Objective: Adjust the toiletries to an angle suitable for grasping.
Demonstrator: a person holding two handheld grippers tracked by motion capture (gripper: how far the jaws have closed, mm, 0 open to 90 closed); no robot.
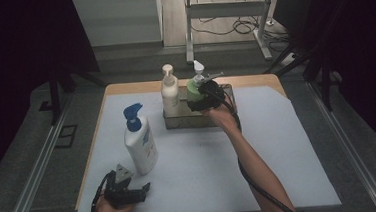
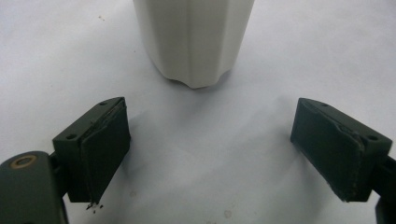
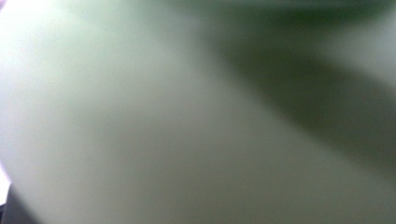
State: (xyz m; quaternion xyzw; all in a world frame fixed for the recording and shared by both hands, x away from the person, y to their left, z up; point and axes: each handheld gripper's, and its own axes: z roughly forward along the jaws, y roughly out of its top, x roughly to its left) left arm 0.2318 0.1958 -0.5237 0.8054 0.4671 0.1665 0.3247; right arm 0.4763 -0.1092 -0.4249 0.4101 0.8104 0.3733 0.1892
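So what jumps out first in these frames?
The right tongs grip a green pump bottle at the metal tray on the table's far side, beside a cream pump bottle. Nearer, a tall white bottle with a blue pump stands just ahead of the open left tongs.

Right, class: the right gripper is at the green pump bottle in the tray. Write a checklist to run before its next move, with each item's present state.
1. Right gripper at the green bottle: ok.
2. Its jaws firmly closed on the bottle: cannot tell, close view blurred.
3. Green bottle upright in the tray: ok.
4. Cream bottle standing beside it: ok.
5. Left gripper open, holding nothing: ok.
6. Blue-pump bottle upright, outside the tray: ok.
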